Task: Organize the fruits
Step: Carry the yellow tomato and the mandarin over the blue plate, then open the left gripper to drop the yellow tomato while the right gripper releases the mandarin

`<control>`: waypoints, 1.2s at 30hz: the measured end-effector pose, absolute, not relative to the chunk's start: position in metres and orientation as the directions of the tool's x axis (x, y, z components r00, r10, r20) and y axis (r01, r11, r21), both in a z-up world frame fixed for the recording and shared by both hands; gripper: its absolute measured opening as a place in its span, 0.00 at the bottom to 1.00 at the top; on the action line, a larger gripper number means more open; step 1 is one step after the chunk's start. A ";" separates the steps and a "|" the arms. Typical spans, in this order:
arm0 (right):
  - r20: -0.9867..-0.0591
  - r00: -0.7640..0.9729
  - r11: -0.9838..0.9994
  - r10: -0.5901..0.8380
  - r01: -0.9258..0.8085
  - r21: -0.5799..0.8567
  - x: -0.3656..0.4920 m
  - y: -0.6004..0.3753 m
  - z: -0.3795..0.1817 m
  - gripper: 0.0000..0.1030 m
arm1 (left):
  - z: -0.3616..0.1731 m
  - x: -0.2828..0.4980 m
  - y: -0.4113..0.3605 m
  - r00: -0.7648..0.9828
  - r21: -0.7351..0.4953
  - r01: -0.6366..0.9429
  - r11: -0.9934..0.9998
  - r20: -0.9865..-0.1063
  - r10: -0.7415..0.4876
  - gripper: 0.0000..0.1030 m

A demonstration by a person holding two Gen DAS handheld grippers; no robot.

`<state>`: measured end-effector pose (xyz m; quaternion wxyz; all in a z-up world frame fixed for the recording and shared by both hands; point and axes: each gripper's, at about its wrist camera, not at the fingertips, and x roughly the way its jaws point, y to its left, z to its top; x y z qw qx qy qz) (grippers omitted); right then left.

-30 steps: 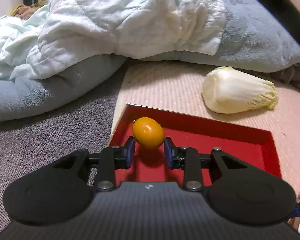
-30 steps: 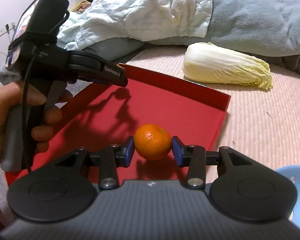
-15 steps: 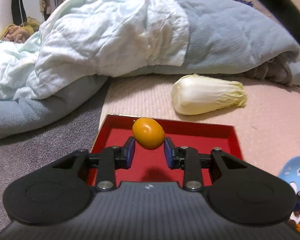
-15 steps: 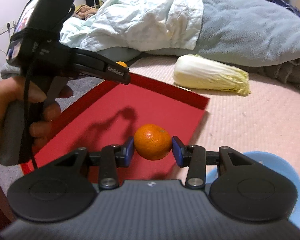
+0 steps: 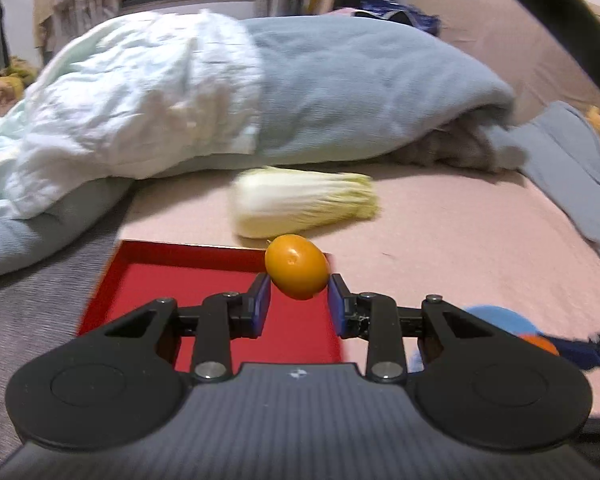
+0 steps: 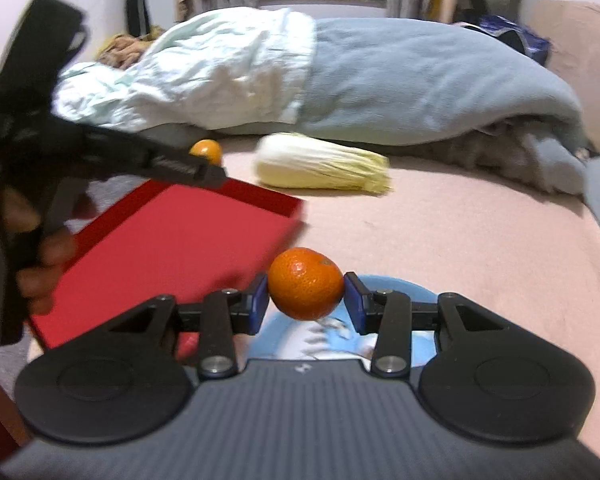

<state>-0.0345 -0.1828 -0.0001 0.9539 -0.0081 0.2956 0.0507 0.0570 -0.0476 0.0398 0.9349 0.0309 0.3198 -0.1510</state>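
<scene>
My left gripper (image 5: 298, 304) is shut on a smooth yellow-orange oval fruit (image 5: 297, 266) and holds it above the far right corner of the red tray (image 5: 204, 280). The same fruit (image 6: 206, 151) shows past the left gripper's body in the right wrist view. My right gripper (image 6: 305, 304) is shut on an orange tangerine (image 6: 305, 283) and holds it over a light blue patterned plate (image 6: 396, 286), just right of the red tray (image 6: 172, 248). The plate (image 5: 496, 316) and the tangerine (image 5: 540, 345) show at the right in the left wrist view.
A napa cabbage (image 5: 300, 202) lies on the pink bed sheet (image 5: 460, 240) beyond the tray. Behind it are a grey-blue blanket (image 5: 360, 88) and a white crumpled duvet (image 5: 140, 96). A grey blanket (image 5: 28, 320) lies left of the tray.
Both grippers have risen and moved right with their fruits. The tangerine went from above the tray to above the blue plate. The yellow fruit went toward the tray's right corner.
</scene>
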 end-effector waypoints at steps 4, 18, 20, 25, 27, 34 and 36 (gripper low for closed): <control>-0.570 0.821 0.999 0.042 -0.042 0.013 -0.054 -0.212 -0.008 0.42 | 0.034 0.036 -0.076 0.725 -0.041 0.361 0.932 -0.616 -0.308 0.35; -0.523 0.852 1.000 0.031 -0.024 0.021 -0.054 -0.269 -0.032 0.42 | -0.014 0.014 -0.142 0.638 0.014 0.473 0.881 -0.695 -0.331 0.35; -0.517 0.855 0.999 0.034 -0.014 0.042 -0.044 -0.276 -0.038 0.42 | -0.020 0.019 -0.144 0.629 0.015 0.474 0.880 -0.706 -0.326 0.35; -0.516 0.855 0.996 0.052 -0.008 0.088 -0.026 -0.287 -0.053 0.42 | -0.035 0.037 -0.146 0.598 -0.005 0.467 0.884 -0.735 -0.320 0.35; -0.525 0.849 0.995 0.064 -0.016 0.097 -0.021 -0.287 -0.060 0.42 | -0.039 0.040 -0.148 0.584 -0.022 0.473 0.881 -0.741 -0.332 0.35; -0.544 0.833 0.993 0.104 -0.059 0.100 -0.003 -0.279 -0.068 0.43 | -0.050 0.044 -0.157 0.555 -0.030 0.508 0.861 -0.753 -0.354 0.35; -0.543 0.833 0.992 0.108 -0.057 0.109 0.000 -0.280 -0.070 0.43 | -0.051 0.045 -0.158 0.552 -0.032 0.511 0.859 -0.754 -0.357 0.35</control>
